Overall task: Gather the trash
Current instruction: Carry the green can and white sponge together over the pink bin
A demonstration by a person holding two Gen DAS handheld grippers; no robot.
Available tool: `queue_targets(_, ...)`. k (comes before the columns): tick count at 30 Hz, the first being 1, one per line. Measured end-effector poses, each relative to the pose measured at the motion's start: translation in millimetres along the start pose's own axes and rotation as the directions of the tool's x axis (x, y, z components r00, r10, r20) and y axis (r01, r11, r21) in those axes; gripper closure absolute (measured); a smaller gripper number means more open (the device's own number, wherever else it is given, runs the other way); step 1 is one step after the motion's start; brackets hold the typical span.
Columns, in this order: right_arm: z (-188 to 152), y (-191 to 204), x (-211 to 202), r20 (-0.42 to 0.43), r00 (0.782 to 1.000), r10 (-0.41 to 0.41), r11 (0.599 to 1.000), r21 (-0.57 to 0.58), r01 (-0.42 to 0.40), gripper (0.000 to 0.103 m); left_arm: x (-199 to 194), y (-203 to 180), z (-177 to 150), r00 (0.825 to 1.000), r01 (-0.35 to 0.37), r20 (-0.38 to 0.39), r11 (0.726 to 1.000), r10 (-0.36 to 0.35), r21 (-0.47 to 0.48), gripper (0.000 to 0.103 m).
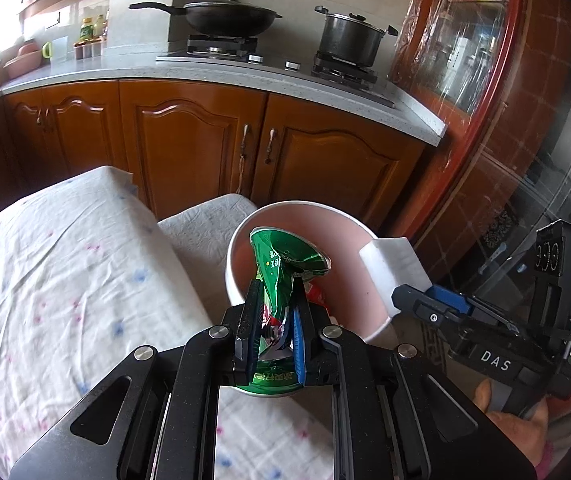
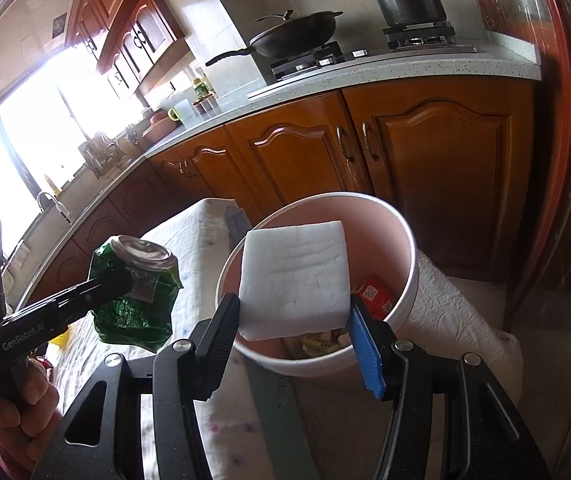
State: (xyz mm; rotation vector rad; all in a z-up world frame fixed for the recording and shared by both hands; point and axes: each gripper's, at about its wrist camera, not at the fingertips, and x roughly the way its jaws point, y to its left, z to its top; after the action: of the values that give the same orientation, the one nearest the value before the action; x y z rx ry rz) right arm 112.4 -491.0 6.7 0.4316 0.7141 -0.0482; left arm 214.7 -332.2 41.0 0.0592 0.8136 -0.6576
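My left gripper [image 1: 275,294] is shut on a crushed green can [image 1: 285,264] and holds it over the near rim of a pink trash bin [image 1: 325,216]. In the right wrist view the can [image 2: 133,284] hangs left of the bin [image 2: 407,280], above the cloth-covered table. My right gripper [image 2: 293,308] is shut on a white foam block [image 2: 293,276] and holds it over the bin's mouth. The block also shows in the left wrist view [image 1: 395,266], at the bin's right rim. Red and yellow wrappers [image 2: 375,296] lie in the bin.
A table with a white flowered cloth [image 1: 65,272] lies to the left. A white textured cloth [image 2: 457,312] lies under the bin. Wooden cabinets [image 1: 189,148] and a counter with a wok [image 1: 225,16] and a pot [image 1: 349,38] stand behind. A glass door [image 1: 525,140] is at the right.
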Motion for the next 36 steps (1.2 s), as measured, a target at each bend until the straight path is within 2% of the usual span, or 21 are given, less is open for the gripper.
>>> queue_targets(14,15.1,-18.9,16.5,-0.037,0.999,-0.038,0.999,0.003,0.038,0.047,44.6,-18.8,20.3,0.998,0.024,-0.061,0.999,-0.023,0.024,0.091)
queue_targets(36,20.9,-35.4,44.4,-0.119,0.990,-0.079,0.997,-0.016,0.077,0.047,95.6,-25.4,19.7,0.988,0.021,-0.155,0.999,-0.015,0.040,0.091)
